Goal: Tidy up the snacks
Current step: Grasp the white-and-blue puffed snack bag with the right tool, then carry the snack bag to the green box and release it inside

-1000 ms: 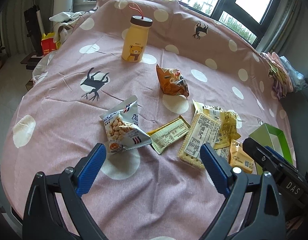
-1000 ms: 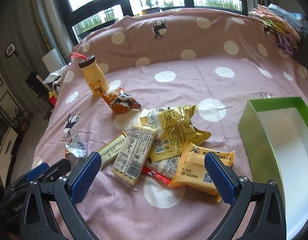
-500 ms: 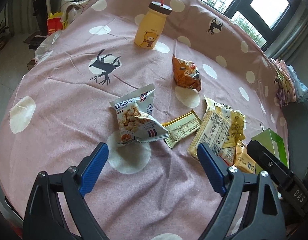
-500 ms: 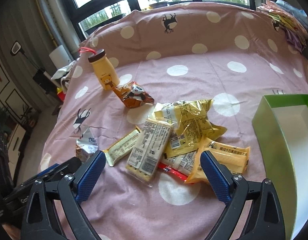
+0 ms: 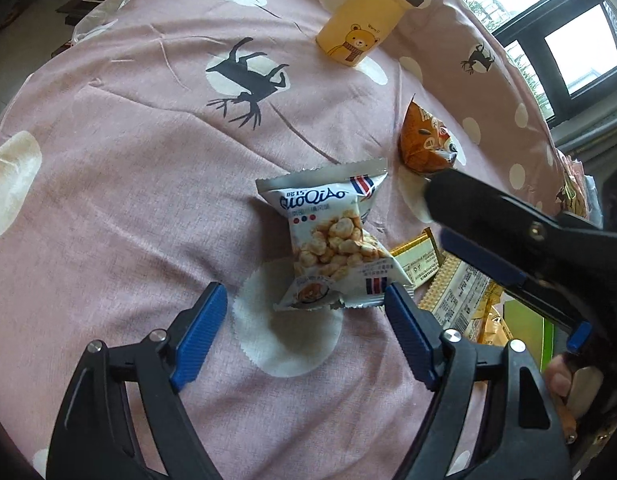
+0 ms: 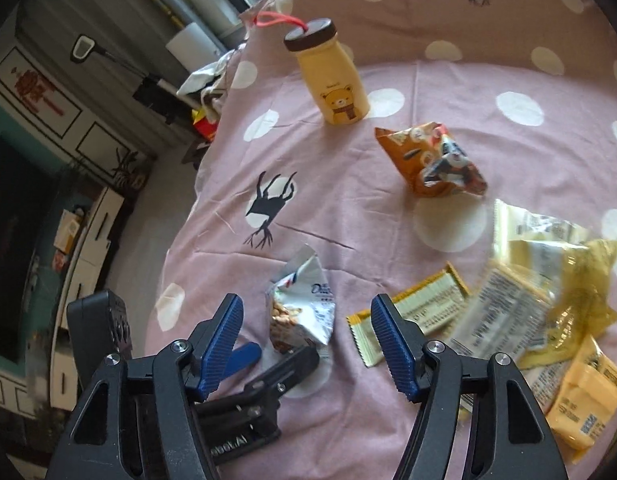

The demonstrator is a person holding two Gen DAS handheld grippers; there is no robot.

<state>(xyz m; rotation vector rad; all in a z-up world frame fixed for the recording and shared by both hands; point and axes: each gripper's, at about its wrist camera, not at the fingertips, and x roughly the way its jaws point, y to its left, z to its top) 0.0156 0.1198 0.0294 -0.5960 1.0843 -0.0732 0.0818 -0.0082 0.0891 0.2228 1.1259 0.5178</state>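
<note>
Snacks lie scattered over my pink spotted bedspread (image 5: 128,200), most of them heaped toward my right, with the green box (image 5: 524,336) just showing past that heap. Out of all these, the white peanut packet (image 5: 332,240) is the one nearest both my tools. It lies straight ahead of my left gripper (image 5: 304,312), long axis running away from me along the fingers, its near crimped edge just at the tips. Those jaws are apart and closing, pads not yet touching it. My right gripper (image 6: 308,328) looks at the same packet (image 6: 304,304) from the side, jaws apart and closing on nothing (the left one seems better lined up).
</note>
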